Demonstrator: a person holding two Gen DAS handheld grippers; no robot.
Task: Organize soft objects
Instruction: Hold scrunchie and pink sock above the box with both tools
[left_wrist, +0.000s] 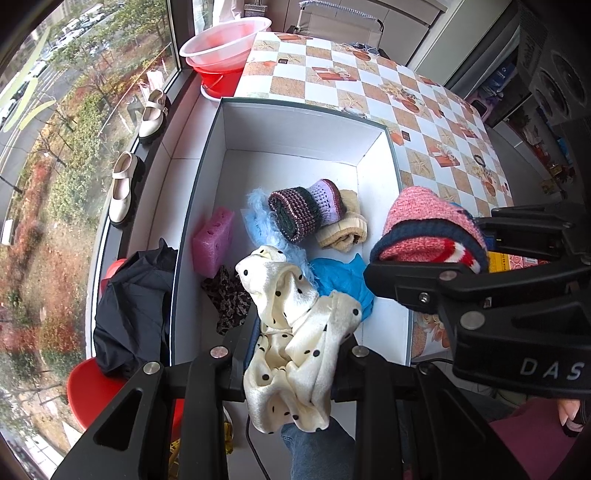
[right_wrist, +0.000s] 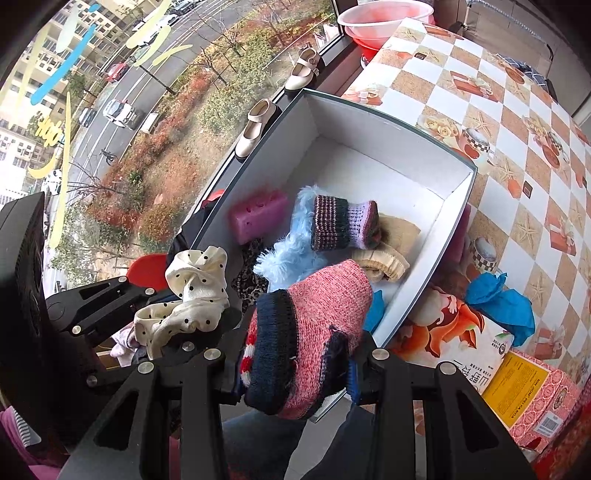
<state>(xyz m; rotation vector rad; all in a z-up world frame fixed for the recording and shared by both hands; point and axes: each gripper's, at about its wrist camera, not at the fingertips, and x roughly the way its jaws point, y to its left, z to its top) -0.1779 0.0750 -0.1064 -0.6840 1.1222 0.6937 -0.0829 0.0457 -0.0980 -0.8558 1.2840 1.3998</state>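
Note:
My left gripper (left_wrist: 291, 363) is shut on a cream polka-dot satin cloth (left_wrist: 295, 332), held over the near end of a white open box (left_wrist: 295, 129). My right gripper (right_wrist: 295, 373) is shut on a pink knit hat with navy band (right_wrist: 314, 332), held at the box's near right corner; it shows in the left wrist view too (left_wrist: 428, 229). Inside the box lie a pink sponge (left_wrist: 214, 240), a fluffy light-blue piece (left_wrist: 258, 218), a striped purple knit roll (left_wrist: 306, 210), a cream knit item (left_wrist: 347, 229), a dark patterned cloth (left_wrist: 229, 295) and a blue cloth (left_wrist: 343, 277).
The box sits on a table with a checkered cloth (left_wrist: 369, 85). Another blue cloth (right_wrist: 506, 302) and printed cartons (right_wrist: 517, 387) lie right of the box. Shoes (left_wrist: 122, 188) stand on the window sill, a black garment (left_wrist: 136, 306) on a red stool, basins (left_wrist: 221, 44) beyond.

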